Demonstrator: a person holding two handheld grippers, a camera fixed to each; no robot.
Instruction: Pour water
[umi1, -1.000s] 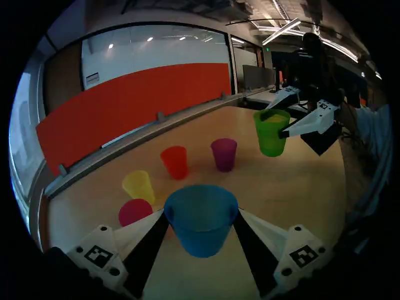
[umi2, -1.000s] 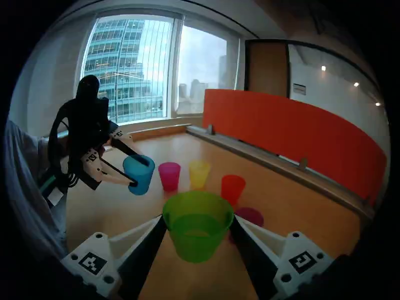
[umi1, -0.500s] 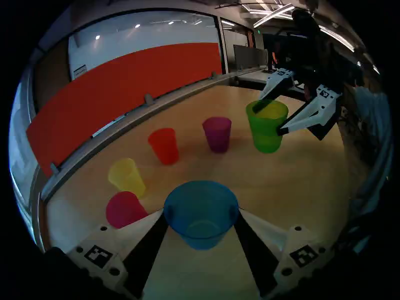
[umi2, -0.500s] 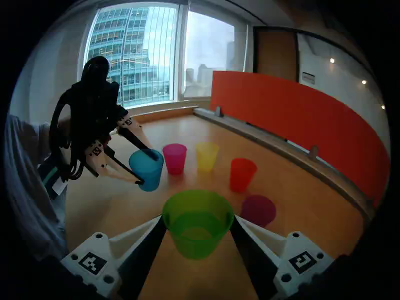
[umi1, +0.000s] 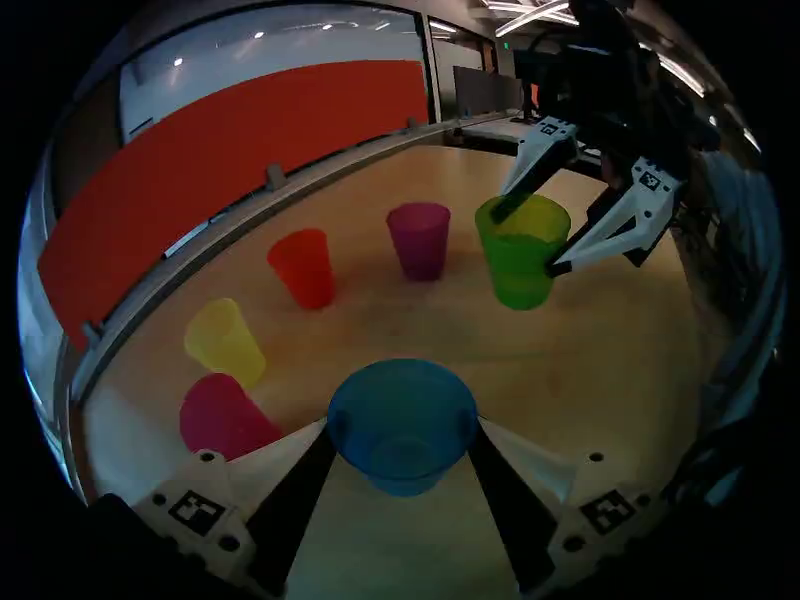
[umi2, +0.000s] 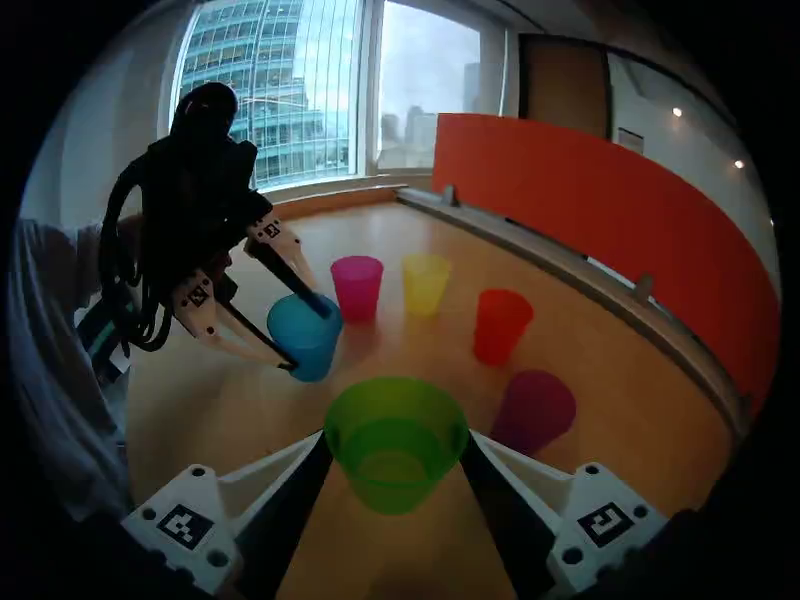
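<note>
The left gripper (umi1: 401, 437) pinches a translucent blue plastic cup (umi1: 403, 420) over a pale wooden tabletop (umi1: 600, 370); the right gripper (umi2: 396, 450) pinches a translucent green plastic cup (umi2: 396, 435); a long orange wall panel (umi1: 200, 165) borders the table; tall city-view windows (umi2: 290, 90) stand beyond.

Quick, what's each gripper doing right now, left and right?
Left gripper: closed on the blue cup.
Right gripper: closed on the green cup.
</note>
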